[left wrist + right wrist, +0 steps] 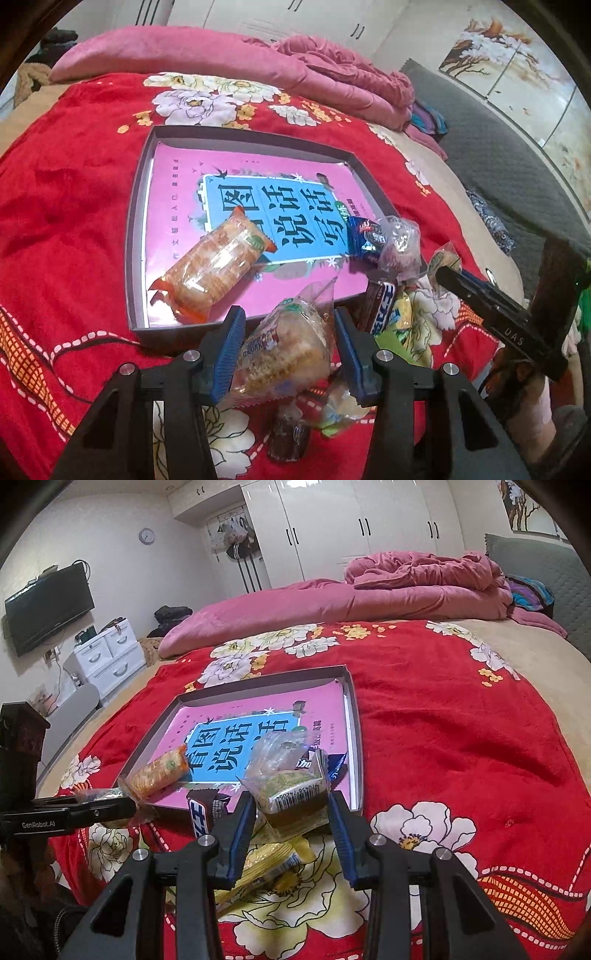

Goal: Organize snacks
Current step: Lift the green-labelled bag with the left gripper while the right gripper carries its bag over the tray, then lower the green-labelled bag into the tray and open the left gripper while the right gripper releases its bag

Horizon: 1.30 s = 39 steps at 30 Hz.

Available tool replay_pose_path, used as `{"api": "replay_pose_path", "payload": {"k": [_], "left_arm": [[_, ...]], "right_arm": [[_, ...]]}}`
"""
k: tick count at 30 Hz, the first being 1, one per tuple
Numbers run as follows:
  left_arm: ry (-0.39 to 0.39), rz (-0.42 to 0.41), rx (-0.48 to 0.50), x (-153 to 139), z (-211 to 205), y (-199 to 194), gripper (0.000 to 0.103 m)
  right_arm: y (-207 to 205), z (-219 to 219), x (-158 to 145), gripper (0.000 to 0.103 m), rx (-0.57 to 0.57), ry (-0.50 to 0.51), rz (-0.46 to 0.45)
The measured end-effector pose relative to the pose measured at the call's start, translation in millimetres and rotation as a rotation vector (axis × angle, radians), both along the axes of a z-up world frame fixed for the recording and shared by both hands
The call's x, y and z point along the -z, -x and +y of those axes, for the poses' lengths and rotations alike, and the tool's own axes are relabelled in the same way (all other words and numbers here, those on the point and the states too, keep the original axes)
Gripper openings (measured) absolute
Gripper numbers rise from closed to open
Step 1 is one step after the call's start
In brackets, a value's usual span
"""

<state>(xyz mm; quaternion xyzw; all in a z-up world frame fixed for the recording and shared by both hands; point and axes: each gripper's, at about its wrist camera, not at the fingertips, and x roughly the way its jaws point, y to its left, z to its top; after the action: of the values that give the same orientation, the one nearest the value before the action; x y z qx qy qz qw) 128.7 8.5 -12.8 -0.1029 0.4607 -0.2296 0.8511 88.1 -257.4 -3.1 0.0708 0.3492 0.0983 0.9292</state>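
A shallow grey box (pixel 137 206) (pixel 352 716) with a pink book inside lies on the red bed cover. An orange cracker pack (pixel 218 266) (pixel 159 773) and a blue snack packet (pixel 365 238) lie in it. My left gripper (pixel 290 328) is shut on a clear-wrapped rice-cake snack (pixel 288 350) just in front of the box's near edge. My right gripper (pixel 291 806) is shut on a clear-wrapped green-label snack (pixel 291 794) at the box's near corner. A brown chocolate bar (pixel 380 306) (pixel 205 810) and yellow packets (pixel 269 864) lie loose beside the box.
The red floral blanket (pixel 461 738) covers the bed. A pink quilt (pixel 369 590) is bunched at the far side. A dark small packet (pixel 288 439) lies under my left gripper. A grey headboard (pixel 498 147) stands on the right.
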Motion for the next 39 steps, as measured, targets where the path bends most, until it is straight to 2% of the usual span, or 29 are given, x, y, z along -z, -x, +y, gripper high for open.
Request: {"api": "replay_pose_path", "payload": {"k": [8, 11, 13, 17, 20, 24, 28, 33, 37, 39], "left_arm": [[0.000, -0.004, -0.019, 1, -2, -9, 0.050], [0.004, -0.003, -0.024, 1, -2, -10, 0.045], [-0.017, -0.006, -0.033, 3, -3, -12, 0.043], [-0.008, 0.004, -0.047, 7, -1, -18, 0.041], [-0.019, 0.013, -0.050, 11, -2, -21, 0.034], [-0.019, 0.007, -0.032, 9, -1, -17, 0.034], [-0.038, -0.017, 0.010, 0, 1, -5, 0.037], [-0.101, 0.007, 0.076, 7, -5, 9, 0.051], [-0.188, -0.012, 0.110, 13, -14, 18, 0.052], [-0.202, -0.020, 0.121, 14, -17, 21, 0.052]], "right_arm": [[-4, 1, 1, 0.041, 0.005, -0.005, 0.006], [-6, 1, 2, 0.041, 0.006, -0.008, 0.009], [-7, 1, 3, 0.041, 0.009, -0.007, 0.008], [-9, 1, 5, 0.041, 0.012, -0.009, 0.013], [-10, 2, 5, 0.041, 0.014, -0.009, 0.010], [-12, 3, 6, 0.041, 0.014, -0.005, 0.012], [-11, -3, 7, 0.041, 0.026, -0.022, 0.013], [-11, -6, 6, 0.041, 0.034, -0.039, 0.012], [-11, -6, 6, 0.041, 0.031, -0.032, 0.010], [-11, -5, 6, 0.041, 0.034, -0.034, 0.012]]}}
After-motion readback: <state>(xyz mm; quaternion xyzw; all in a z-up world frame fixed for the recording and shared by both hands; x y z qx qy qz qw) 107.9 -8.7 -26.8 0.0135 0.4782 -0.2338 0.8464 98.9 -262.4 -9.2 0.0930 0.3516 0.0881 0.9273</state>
